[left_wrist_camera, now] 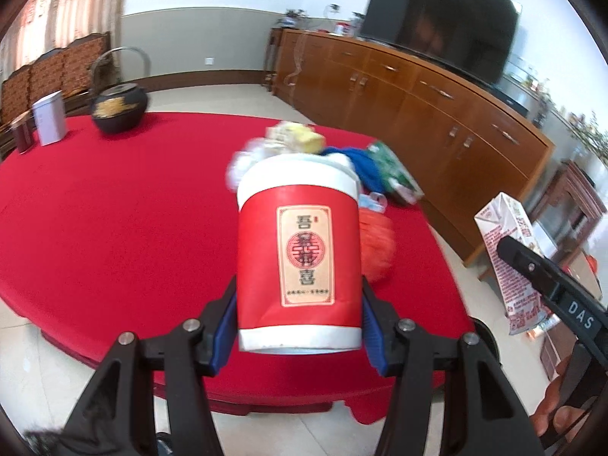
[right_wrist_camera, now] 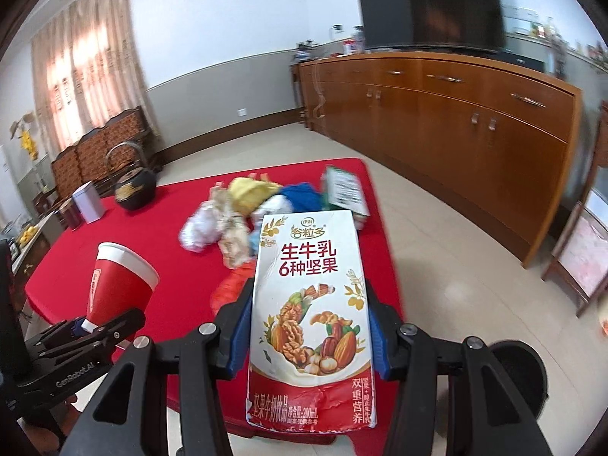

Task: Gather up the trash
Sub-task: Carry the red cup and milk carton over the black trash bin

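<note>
Left wrist view: left gripper [left_wrist_camera: 298, 326] clamped on a red paper cup [left_wrist_camera: 298, 266], blue pads [left_wrist_camera: 224, 336] pressing its lower sides, cup upright with its long axis running straight ahead from the fingers. Right wrist view: right gripper [right_wrist_camera: 309, 336] clamped on a milk carton [right_wrist_camera: 309, 319], pads at mid-height, carton's long axis likewise along the fingers. Both pieces are held clear above the near edge of the red table [left_wrist_camera: 114, 209]; from the left gripper the carton [left_wrist_camera: 509, 254] lies to the right, and from the right gripper the cup [right_wrist_camera: 117, 281] lies low to the left. Just beyond both loads, ahead on the table, sits the remaining trash pile [right_wrist_camera: 243, 220]: crumpled wrappers, a yellow piece, blue material, a green-and-white box, an orange bag. Neither gripper is free to take more, so a deposit point is judged the next need; none is visible. Farther left, a teapot [left_wrist_camera: 117, 108] and tins [left_wrist_camera: 49, 117]. Beyond, a cabinet [left_wrist_camera: 418, 91] and television [left_wrist_camera: 440, 22].
</note>
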Available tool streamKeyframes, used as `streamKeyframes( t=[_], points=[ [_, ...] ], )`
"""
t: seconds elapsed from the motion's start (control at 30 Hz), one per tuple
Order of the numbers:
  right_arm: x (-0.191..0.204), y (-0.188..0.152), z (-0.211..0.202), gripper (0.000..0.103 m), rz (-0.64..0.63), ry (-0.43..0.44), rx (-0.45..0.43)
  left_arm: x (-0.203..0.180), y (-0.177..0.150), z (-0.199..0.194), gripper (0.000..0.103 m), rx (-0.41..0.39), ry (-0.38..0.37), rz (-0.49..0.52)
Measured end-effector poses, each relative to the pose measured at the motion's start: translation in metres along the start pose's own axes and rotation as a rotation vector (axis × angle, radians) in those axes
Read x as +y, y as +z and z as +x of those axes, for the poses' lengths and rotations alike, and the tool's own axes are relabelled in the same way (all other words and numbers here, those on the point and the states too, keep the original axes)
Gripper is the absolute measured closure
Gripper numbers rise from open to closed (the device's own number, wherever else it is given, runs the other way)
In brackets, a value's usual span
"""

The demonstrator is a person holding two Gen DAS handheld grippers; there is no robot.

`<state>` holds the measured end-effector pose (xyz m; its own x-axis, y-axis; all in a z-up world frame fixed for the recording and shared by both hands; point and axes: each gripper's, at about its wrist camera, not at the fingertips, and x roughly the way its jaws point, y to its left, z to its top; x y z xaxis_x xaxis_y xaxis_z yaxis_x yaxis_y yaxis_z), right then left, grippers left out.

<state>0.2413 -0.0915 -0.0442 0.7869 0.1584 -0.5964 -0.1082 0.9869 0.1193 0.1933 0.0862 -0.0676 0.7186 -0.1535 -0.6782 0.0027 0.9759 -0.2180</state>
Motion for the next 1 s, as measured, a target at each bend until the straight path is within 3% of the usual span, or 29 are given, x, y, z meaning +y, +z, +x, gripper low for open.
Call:
streamKeyframes(
  t=[0.63,1.0],
  points=[
    [-0.185,-0.058,-0.097,0.05,0.242,-0.294,-0.012,-0.192,-0.04,0.027,0.046,0.116,-0.302,0.27],
    [-0.282,-0.108,-0.112,0.05,0.385,-0.4,0.054,-0.274,-0.073,0.062,0.046,0.208,-0.378,0.356]
  ],
)
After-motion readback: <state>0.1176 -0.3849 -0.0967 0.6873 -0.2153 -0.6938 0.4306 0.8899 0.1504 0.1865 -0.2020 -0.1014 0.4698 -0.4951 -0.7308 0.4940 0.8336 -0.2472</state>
